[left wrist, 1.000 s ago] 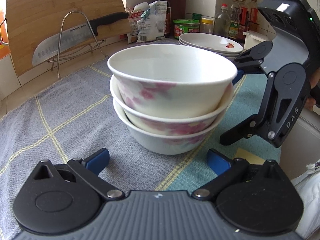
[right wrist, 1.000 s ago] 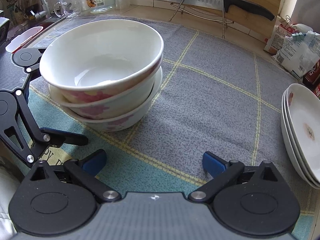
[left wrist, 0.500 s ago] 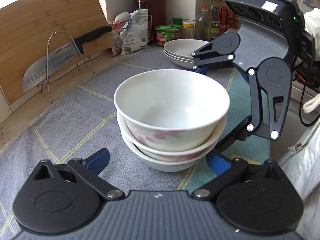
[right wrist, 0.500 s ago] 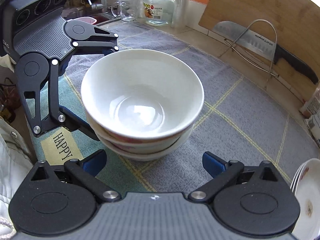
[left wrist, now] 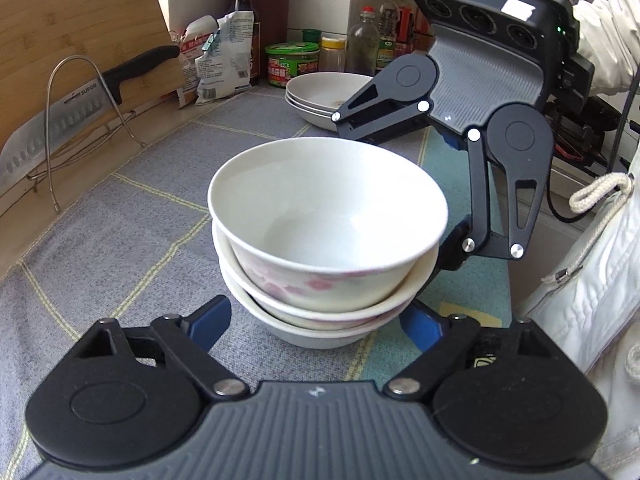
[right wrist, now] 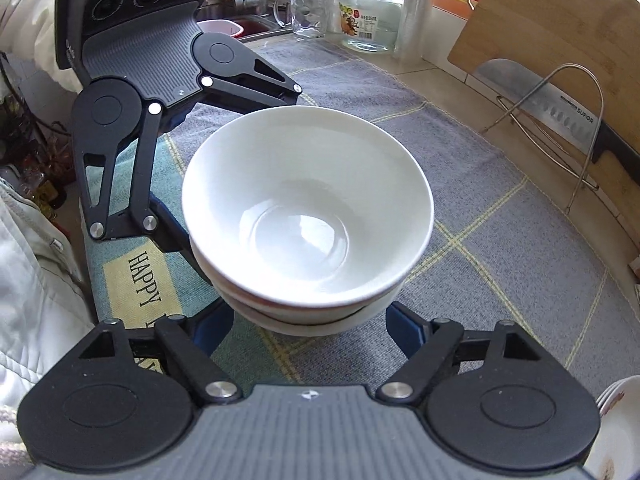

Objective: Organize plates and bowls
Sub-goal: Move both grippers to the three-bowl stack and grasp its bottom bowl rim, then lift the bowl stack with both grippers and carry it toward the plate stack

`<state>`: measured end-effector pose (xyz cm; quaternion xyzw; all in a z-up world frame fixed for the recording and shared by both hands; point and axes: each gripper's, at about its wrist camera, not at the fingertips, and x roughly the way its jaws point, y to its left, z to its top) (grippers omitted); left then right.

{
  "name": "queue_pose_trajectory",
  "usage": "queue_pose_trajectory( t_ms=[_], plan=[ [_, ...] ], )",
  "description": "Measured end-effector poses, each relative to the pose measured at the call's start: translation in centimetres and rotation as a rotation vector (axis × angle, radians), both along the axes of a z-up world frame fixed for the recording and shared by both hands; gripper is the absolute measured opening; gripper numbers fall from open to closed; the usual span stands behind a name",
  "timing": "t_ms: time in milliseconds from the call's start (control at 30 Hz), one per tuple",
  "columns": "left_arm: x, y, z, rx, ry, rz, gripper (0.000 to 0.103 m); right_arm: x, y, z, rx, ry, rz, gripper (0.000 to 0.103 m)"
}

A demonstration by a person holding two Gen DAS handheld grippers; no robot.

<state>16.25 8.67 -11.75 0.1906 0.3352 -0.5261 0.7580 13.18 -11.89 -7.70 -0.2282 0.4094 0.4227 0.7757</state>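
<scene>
Covering the counter, a grey checked mat (left wrist: 120, 220) carries everything, and the stack of three bowls (left wrist: 326, 240) at its middle is the landmark. Behind the stack to the left, a wooden cutting board (left wrist: 60, 60) leans on the wall with a knife (left wrist: 80, 100) on a wire rack in front of it. Behind the stack, near the bottles, sits a pile of plates (left wrist: 320, 94). The left gripper (left wrist: 316, 322) straddles the near side of the stack, its jaws closing, blue pads just beside the lowest bowls; whether they touch cannot be told. The right gripper (right wrist: 310, 326) straddles the opposite side, its jaws closing likewise, contact unclear.
</scene>
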Motion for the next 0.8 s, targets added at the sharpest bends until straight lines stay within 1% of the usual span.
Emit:
queue_pose_trajectory(
  t_ms=[100, 367, 600, 800],
  plan=[
    [0.2, -0.1, 0.1, 0.006, -0.001, -0.041, 0.088, 0.4, 0.2, 0.0, -0.005, 0.009, 0.016, 0.083],
    [1.3, -0.4, 0.2, 0.020, 0.019, -0.131, 0.086, 0.7, 0.4, 0.1, -0.015, 0.031, 0.047, 0.081],
    [1.8, -0.4, -0.1, 0.007, 0.033, -0.167, 0.087, 0.9, 0.8, 0.3, -0.022, 0.056, 0.047, 0.081],
    [2.0, -0.4, -0.3, -0.004, 0.039, -0.175, 0.089, 1.0, 0.9, 0.4, -0.032, 0.065, 0.048, 0.081]
  ],
)
